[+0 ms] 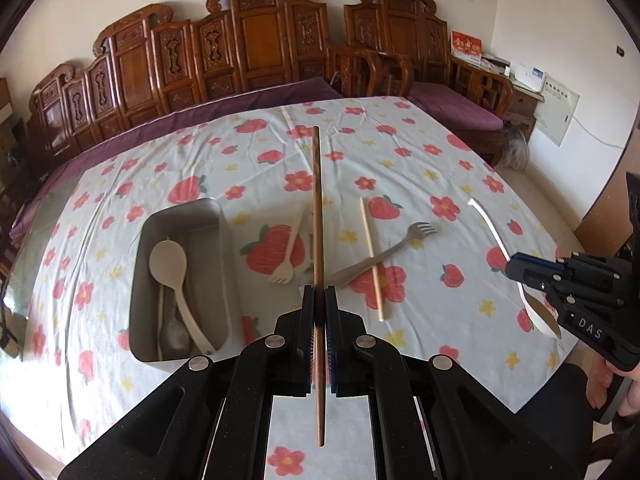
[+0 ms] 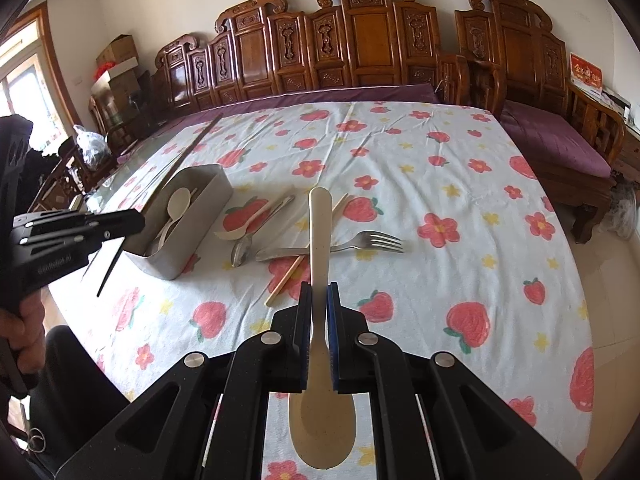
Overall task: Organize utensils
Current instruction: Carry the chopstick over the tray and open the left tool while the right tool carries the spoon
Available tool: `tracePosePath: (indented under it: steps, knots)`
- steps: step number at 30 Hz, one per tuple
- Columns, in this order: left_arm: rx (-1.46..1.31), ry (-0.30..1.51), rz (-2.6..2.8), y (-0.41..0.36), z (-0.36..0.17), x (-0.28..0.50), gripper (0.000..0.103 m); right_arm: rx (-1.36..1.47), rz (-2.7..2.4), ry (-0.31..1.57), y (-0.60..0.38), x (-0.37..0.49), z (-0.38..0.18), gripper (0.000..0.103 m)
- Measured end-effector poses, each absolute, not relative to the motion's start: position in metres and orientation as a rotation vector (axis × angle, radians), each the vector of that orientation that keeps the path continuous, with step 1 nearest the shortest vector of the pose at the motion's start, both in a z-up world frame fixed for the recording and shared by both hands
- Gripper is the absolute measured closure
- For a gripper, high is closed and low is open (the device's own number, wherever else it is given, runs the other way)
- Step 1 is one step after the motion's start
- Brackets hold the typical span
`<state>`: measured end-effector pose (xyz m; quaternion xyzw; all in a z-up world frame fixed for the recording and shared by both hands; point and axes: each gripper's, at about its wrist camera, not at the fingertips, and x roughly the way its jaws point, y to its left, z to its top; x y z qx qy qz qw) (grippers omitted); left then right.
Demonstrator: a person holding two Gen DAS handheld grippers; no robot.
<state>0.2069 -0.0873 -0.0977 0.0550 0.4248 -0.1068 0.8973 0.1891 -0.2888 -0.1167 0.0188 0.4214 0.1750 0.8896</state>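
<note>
Nearest the cameras, two tongs are seen, each clamped on one utensil: the left tongs (image 1: pixel 319 292) are closed on a slim brown chopstick (image 1: pixel 317 200), raised above the worktop (image 2: pixel 460 184), and the right tongs (image 2: pixel 319 288) are closed on a cream spoon (image 2: pixel 320 248), bowl toward the camera. Beyond them, on the strawberry-print cloth (image 1: pixel 400 152), one pale chopstick (image 1: pixel 372 260) is crossed over one metal fork (image 1: pixel 384 254), and one white plastic fork (image 1: pixel 289 252) is laid beside them. Further left, one grey box (image 1: pixel 224 280) is set, with spoons in it.
</note>
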Motion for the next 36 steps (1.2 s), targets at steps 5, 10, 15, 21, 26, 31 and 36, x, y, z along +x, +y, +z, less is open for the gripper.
tracePosePath:
  steps: [5, 10, 15, 21, 26, 31, 36]
  knots:
    - [0.086, 0.872, -0.204, -0.061, -0.098, 0.212, 0.099, -0.005, 0.379, 0.854, -0.270, 0.185, -0.112, 0.094]
    - [0.055, 0.870, -0.177, -0.027, -0.101, 0.221, 0.099, -0.043, 0.398, 0.854, -0.248, 0.191, -0.111, 0.094]
    - [0.038, 0.861, -0.144, 0.008, -0.106, 0.234, 0.099, -0.060, 0.431, 0.852, -0.221, 0.212, -0.111, 0.094]
    - [0.019, 0.842, -0.117, 0.038, -0.111, 0.249, 0.099, -0.076, 0.491, 0.835, -0.176, 0.245, -0.112, 0.094]
    - [-0.005, 0.854, -0.123, 0.056, -0.124, 0.265, 0.099, -0.054, 0.545, 0.835, -0.140, 0.270, -0.114, 0.094]
    - [-0.068, 0.850, -0.125, 0.070, -0.135, 0.277, 0.099, -0.050, 0.576, 0.838, -0.113, 0.283, -0.118, 0.094]
    - [-0.133, 0.843, -0.148, 0.081, -0.149, 0.285, 0.099, -0.069, 0.589, 0.852, -0.094, 0.292, -0.123, 0.094]
